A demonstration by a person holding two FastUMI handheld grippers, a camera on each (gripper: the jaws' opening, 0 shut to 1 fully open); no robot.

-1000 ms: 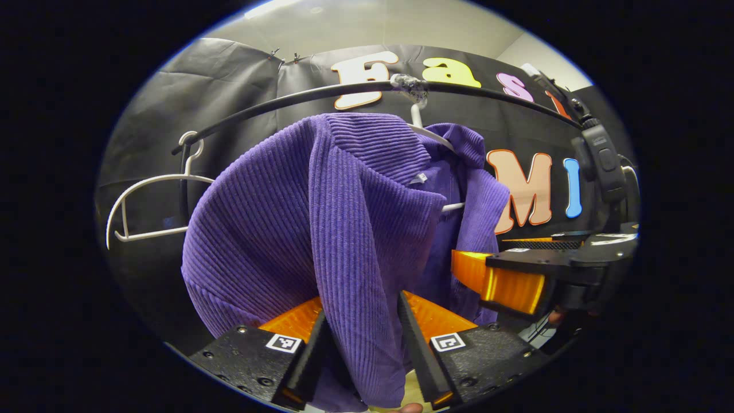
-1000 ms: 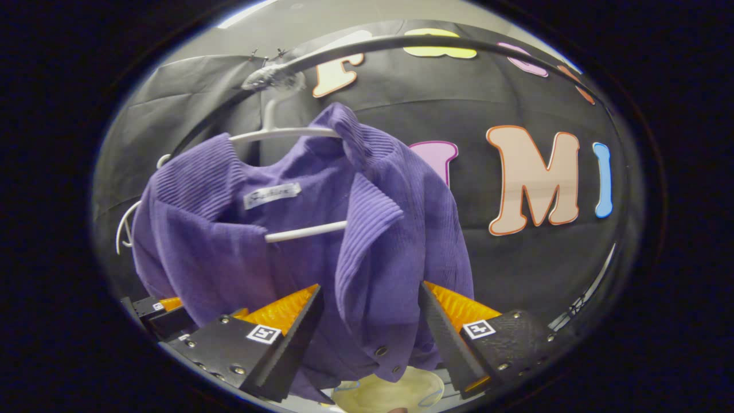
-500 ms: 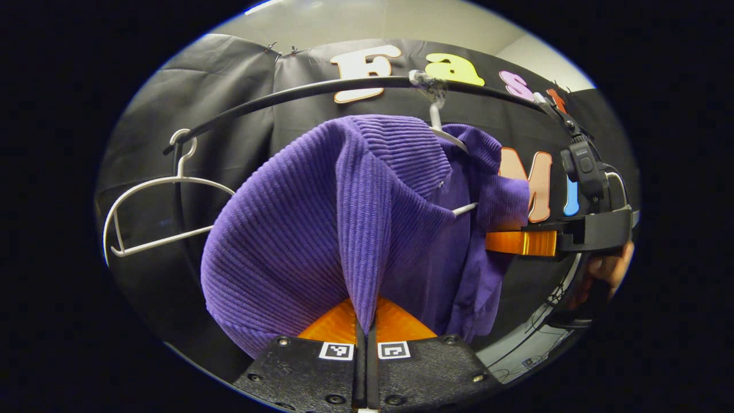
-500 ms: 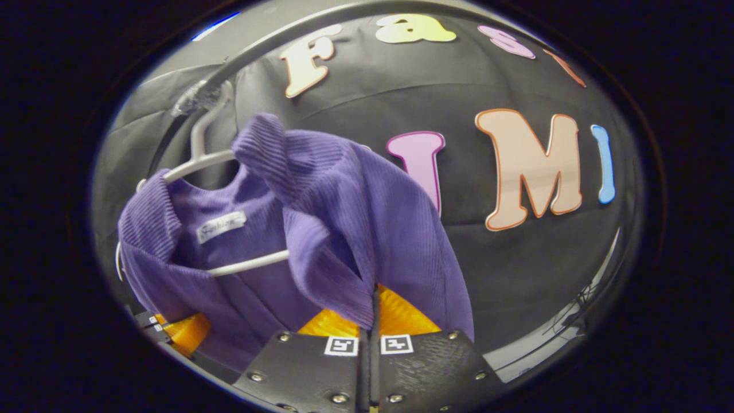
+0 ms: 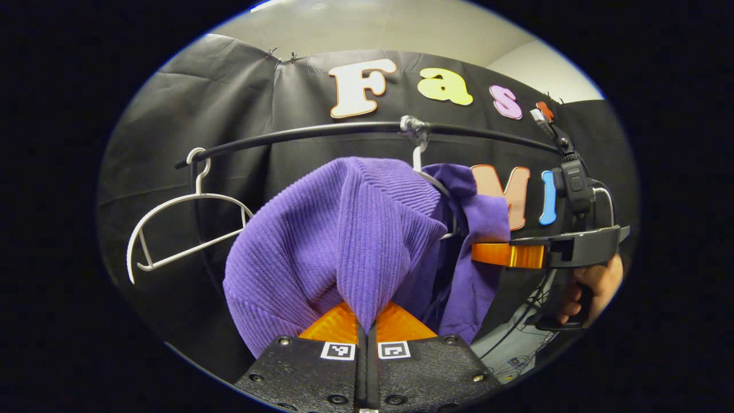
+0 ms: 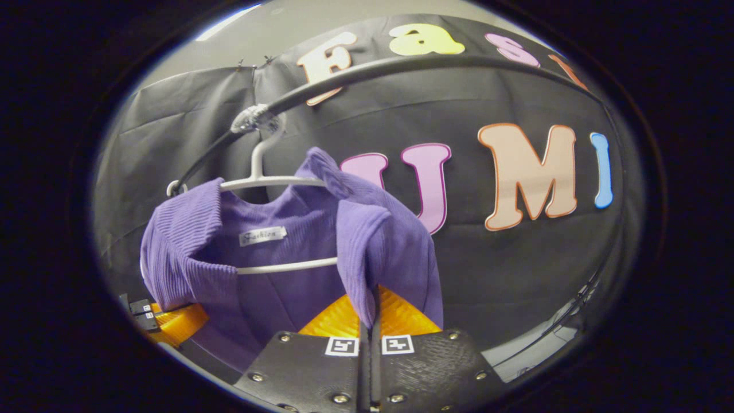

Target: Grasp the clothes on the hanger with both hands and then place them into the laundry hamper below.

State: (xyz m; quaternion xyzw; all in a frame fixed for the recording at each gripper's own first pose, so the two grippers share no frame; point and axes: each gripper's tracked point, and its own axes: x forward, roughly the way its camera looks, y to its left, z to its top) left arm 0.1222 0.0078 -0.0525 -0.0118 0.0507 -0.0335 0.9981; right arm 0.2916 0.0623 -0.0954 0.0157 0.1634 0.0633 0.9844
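A purple ribbed garment (image 5: 321,241) hangs on a white hanger (image 6: 269,182) from the black rail (image 5: 321,132). In the left gripper view my left gripper (image 5: 367,321) is shut on a fold of its left front. The right gripper view has my right gripper (image 6: 371,310) shut on a fold of the garment (image 6: 367,241) at its right front. The right gripper (image 5: 504,254) also appears at the right of the left gripper view, held by a hand (image 5: 596,284). The left gripper (image 6: 172,321) peeks in at the lower left of the right gripper view.
An empty white hanger (image 5: 183,229) hangs on the rail to the left of the garment. The rail's upright (image 5: 198,229) stands behind it. The black cloth wall lies close behind the rail.
Both grippers closed on folds of the garment between one second and half a second ago. Since then both have drawn back from the rail, pulling the cloth toward me.
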